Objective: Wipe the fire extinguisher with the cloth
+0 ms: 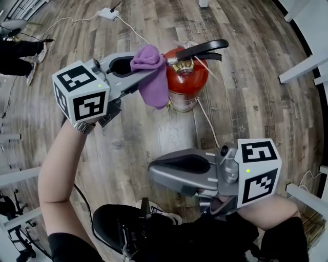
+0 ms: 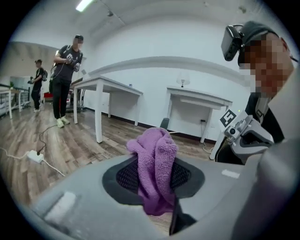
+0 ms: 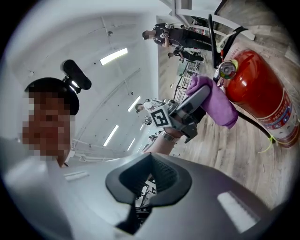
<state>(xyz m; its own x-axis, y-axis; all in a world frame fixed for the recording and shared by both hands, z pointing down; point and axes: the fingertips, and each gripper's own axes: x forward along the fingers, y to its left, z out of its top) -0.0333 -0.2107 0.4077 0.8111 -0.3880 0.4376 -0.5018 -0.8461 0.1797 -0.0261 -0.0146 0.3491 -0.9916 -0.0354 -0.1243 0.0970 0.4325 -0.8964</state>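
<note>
A: What is the largest thing around the two grippers?

B: The wooden floor, which runs beneath both of them and far beyond. Well past the left gripper's jaws stand white tables and two people, all far from it.

A: And where is the fire extinguisher?

B: The red fire extinguisher stands upright on the floor just beyond the tip of the left gripper. It is well apart from the right gripper, farther out than that one. Its black lever points away from the left gripper.

A: How do the left gripper's jaws stand?

B: They are clamped on the purple cloth. The cloth is pinched between the pads, bunched above them and hanging below. It sits at the extinguisher's shoulder, on the side facing the left gripper. Whether it presses on the red shell cannot be told.

A: And the right gripper?

B: Its jaws are together with nothing between them. It is held nearer the person than the left gripper, and its tip is turned toward the left gripper's side.

A: Is there anything smaller?

B: A white power strip with its cable lies on the floor beyond the left gripper, well apart from it. Smaller again is the round pressure gauge at the extinguisher's neck, just beside the cloth in the left jaws.
</note>
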